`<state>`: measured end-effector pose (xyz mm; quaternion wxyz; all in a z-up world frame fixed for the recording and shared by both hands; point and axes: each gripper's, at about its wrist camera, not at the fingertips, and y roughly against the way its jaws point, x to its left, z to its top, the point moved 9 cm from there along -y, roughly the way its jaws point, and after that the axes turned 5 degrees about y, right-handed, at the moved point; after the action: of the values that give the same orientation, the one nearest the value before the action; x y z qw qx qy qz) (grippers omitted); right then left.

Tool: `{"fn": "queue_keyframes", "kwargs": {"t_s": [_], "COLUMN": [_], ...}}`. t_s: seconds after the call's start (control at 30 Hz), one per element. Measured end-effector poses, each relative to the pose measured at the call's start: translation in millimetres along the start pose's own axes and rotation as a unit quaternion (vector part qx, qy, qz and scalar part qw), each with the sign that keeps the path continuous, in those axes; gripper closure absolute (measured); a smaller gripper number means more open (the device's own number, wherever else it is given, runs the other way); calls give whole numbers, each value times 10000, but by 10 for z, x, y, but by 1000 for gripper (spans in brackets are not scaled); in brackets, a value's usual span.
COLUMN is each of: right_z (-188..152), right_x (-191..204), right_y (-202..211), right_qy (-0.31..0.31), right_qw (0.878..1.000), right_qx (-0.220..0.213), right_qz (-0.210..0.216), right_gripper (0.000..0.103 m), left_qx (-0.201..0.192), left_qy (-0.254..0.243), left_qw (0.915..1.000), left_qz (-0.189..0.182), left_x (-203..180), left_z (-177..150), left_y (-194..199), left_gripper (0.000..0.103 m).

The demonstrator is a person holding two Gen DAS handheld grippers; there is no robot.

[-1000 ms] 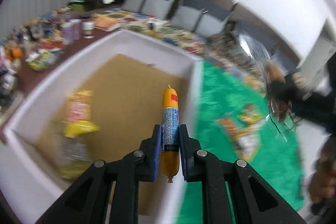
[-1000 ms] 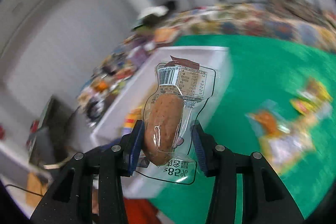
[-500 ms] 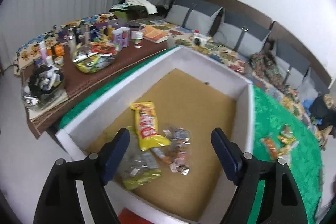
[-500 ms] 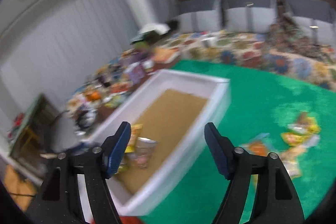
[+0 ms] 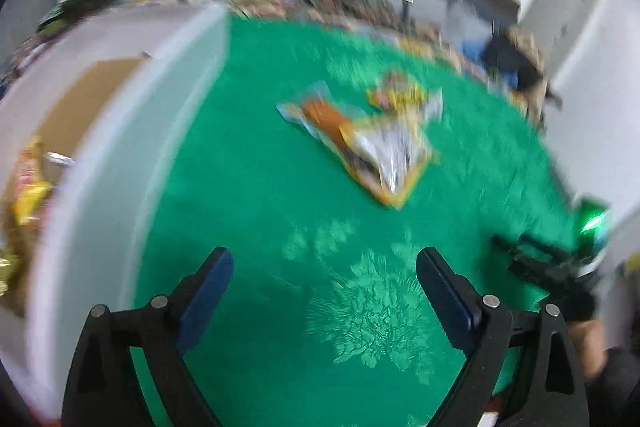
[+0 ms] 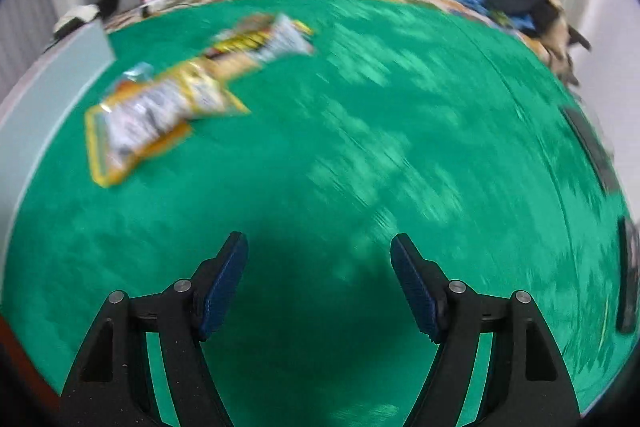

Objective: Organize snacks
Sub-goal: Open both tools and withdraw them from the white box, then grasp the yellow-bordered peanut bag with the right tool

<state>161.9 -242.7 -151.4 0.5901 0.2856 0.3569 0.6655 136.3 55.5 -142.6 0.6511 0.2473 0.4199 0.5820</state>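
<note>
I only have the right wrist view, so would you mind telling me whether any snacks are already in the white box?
Observer: Yes. The left wrist view shows the white box holding a yellow snack packet on its brown floor.
Operator: Thank you. Is the left gripper carrying anything?
Observer: No. The left gripper is open and empty above the green cloth.
Operator: Does your view show my right gripper?
Observer: Partly: the right gripper appears as a dark, blurred shape at the left view's right edge; the snack pile lies ahead.
</note>
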Motion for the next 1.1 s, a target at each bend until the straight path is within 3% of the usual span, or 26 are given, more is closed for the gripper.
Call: {"fn": "queue_keyframes", "kwargs": {"t_s": [0.17, 0.33, 0.47, 1.1], "right_z": [-126, -152, -172, -190], "right_x": [-165, -192, -194, -233], "right_y": [-25, -39, -42, -33], "right_qy": [-59, -92, -130, -162], "right_qw": [9997, 9993, 9992, 9992], "right_qx": [-240, -351, -336, -314], "right_qz": [-84, -95, -144, -190], "right_gripper": [26, 22, 20, 17], "left_qx": [256, -90, -185, -201], "left_qy": [-233, -622, -611, -604], "left_qw": [9980, 9944, 9946, 9946], "left_qz": [525, 844, 822, 825], "left_x": [-23, 54, 106, 104], "left_z": [-82, 45, 67, 74], "left_y": [-656, -849, -892, -892], "left_gripper": [11, 8, 0, 0]}}
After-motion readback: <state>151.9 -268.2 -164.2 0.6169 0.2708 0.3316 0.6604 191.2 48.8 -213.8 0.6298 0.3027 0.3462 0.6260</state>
